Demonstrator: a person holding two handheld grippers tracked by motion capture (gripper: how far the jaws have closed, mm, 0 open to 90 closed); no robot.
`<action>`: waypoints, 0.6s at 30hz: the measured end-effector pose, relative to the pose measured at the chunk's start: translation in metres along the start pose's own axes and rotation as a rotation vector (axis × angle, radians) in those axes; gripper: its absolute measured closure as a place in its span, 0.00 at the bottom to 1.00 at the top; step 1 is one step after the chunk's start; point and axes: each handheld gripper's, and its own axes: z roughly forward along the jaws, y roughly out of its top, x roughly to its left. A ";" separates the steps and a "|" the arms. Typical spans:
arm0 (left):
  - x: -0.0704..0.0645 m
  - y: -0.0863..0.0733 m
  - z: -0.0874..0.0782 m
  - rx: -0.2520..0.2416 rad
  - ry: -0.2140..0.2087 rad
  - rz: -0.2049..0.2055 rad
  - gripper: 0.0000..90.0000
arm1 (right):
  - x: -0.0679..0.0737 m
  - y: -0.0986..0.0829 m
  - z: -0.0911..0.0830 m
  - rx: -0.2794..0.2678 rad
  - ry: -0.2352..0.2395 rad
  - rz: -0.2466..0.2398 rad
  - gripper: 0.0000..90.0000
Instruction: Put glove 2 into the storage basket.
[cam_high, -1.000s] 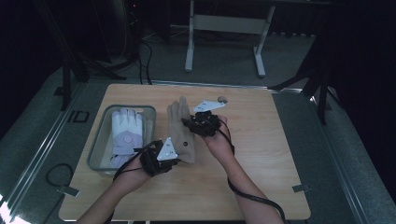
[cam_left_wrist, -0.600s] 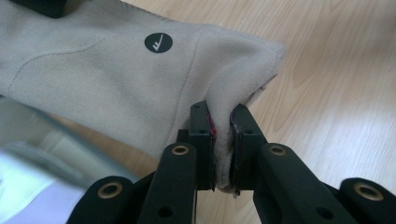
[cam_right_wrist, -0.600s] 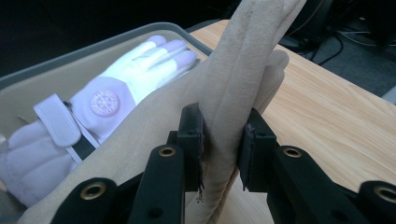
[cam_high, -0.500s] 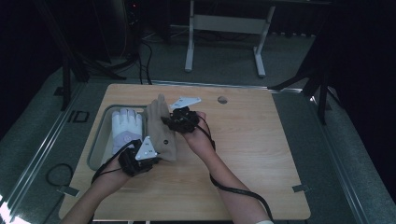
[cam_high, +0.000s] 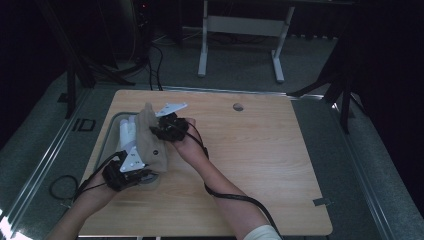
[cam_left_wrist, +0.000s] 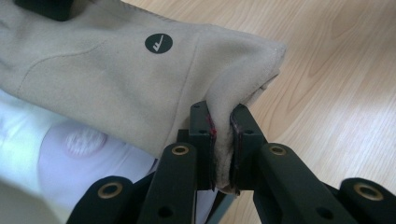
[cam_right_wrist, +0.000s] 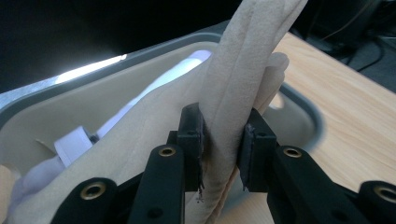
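- beige glove (cam_left_wrist: 116, 79): small dark round badge (cam_left_wrist: 158, 43) with white tick-like mark, near cuff; no letters legible
- white item (cam_left_wrist: 56, 149) under glove: faint round emblem (cam_left_wrist: 84, 141), blurred, unreadable
- floor left of table (cam_high: 260, 150): marking "id" (cam_high: 83, 125)
- no other text readable

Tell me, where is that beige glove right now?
In the high view the beige glove is at the table's left side, held up over the grey tray and the white glove lying in it, pinched between the left gripper and the right gripper.
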 end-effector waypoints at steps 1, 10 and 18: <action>0.001 -0.004 -0.001 0.000 0.006 -0.009 0.91 | 0.002 0.002 0.004 0.003 0.006 -0.006 0.81; 0.010 -0.021 -0.014 0.036 0.047 -0.039 0.91 | 0.020 0.016 0.037 0.005 0.054 -0.024 0.81; 0.016 -0.035 -0.004 0.059 0.054 -0.076 0.91 | 0.015 0.008 0.060 0.041 0.073 0.019 0.81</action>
